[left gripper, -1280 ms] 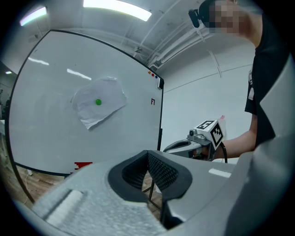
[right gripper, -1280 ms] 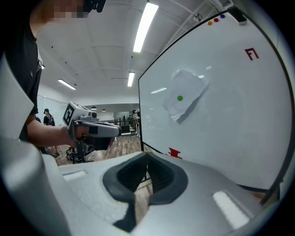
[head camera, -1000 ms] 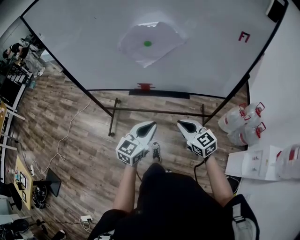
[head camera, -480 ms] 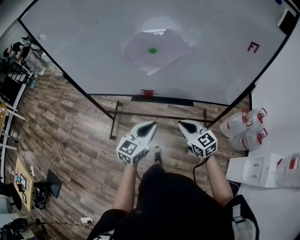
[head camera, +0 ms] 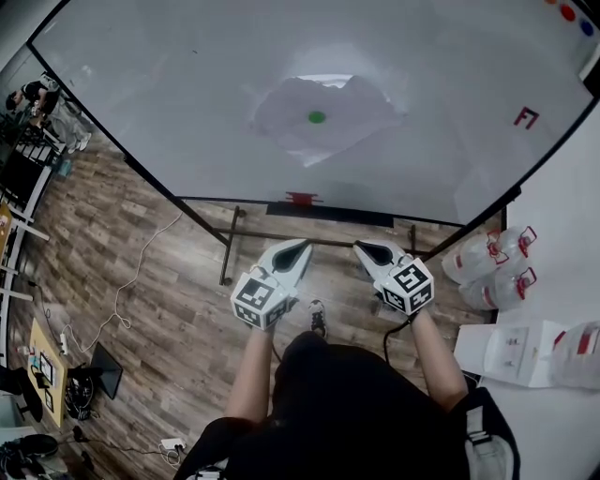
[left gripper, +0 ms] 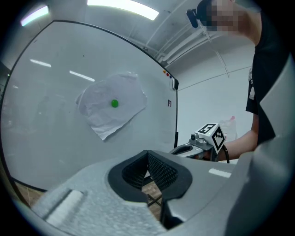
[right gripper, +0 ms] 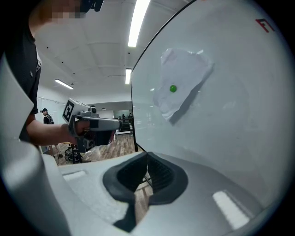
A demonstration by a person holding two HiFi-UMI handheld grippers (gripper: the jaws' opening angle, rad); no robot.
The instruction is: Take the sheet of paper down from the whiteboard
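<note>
A crumpled white sheet of paper point(head camera: 323, 114) hangs on the whiteboard point(head camera: 187, 84), pinned by a round green magnet point(head camera: 317, 117). The left gripper view shows the paper point(left gripper: 110, 108) and magnet point(left gripper: 114, 104) up and to the left of the jaws; in the right gripper view the paper point(right gripper: 182, 83) lies up and to the right. My left gripper point(head camera: 302, 248) and right gripper point(head camera: 362, 248) are held side by side well short of the board, below the paper. Both are shut with nothing between the pads.
The whiteboard's stand and crossbar point(head camera: 309, 239) rise from the wood floor ahead of the grippers. Large water jugs point(head camera: 492, 267) stand at the right beside a white box point(head camera: 511, 352). A cable point(head camera: 131, 281) trails over the floor at left. Red and blue magnets point(head camera: 567, 11) sit at the board's top right.
Both grippers and the person have come closer to the whiteboard; the paper and board now sit lower and larger in the head view. Both pairs of jaws stayed shut.
</note>
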